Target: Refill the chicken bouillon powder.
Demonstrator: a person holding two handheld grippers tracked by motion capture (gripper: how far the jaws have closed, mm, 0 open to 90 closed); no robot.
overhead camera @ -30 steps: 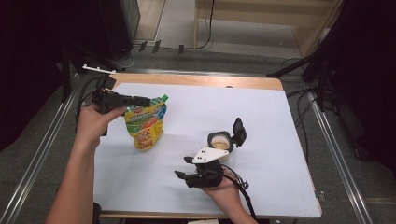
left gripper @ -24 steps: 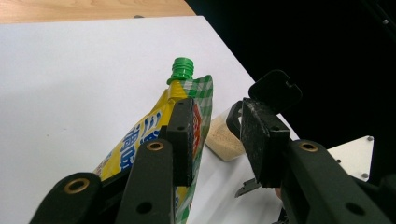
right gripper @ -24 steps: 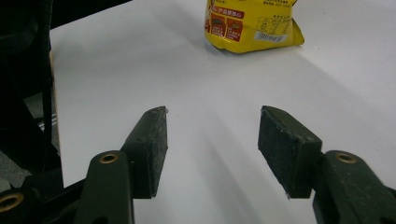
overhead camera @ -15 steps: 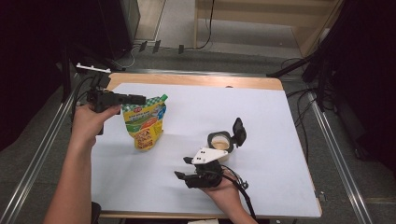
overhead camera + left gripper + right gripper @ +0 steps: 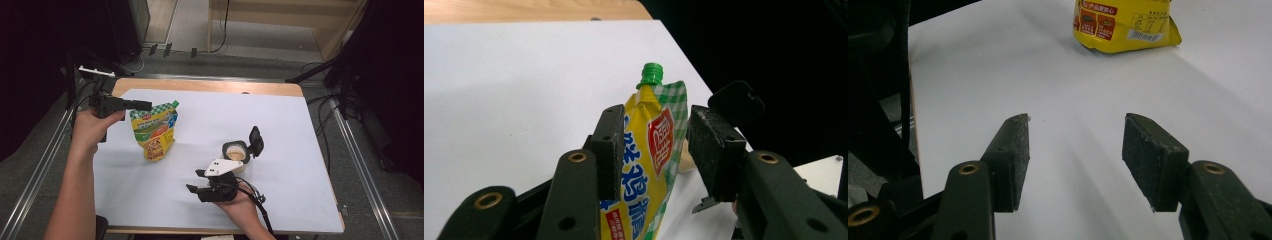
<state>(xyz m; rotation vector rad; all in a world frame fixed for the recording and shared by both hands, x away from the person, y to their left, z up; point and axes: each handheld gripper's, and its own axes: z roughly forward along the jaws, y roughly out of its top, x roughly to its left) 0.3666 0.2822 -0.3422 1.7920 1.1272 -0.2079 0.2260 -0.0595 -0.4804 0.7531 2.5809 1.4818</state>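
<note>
The table bears one yellow spouted pouch point(image 5: 152, 130) with a single green cap point(image 5: 175, 104), at about ten o'clock from the table's middle. One small round container point(image 5: 236, 152) with one hinged black lid point(image 5: 256, 140) sits at about four o'clock. Two hand-held grippers are in view: the left gripper point(image 5: 142, 105) and the right gripper point(image 5: 196, 181).

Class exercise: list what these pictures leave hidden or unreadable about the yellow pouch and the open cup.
- pouch: left gripper view, lower part hidden behind the jaws and cut by the bottom edge.
- pouch: right gripper view, top cut by the upper edge.
- cup: high view, contents too small to identify.
</note>
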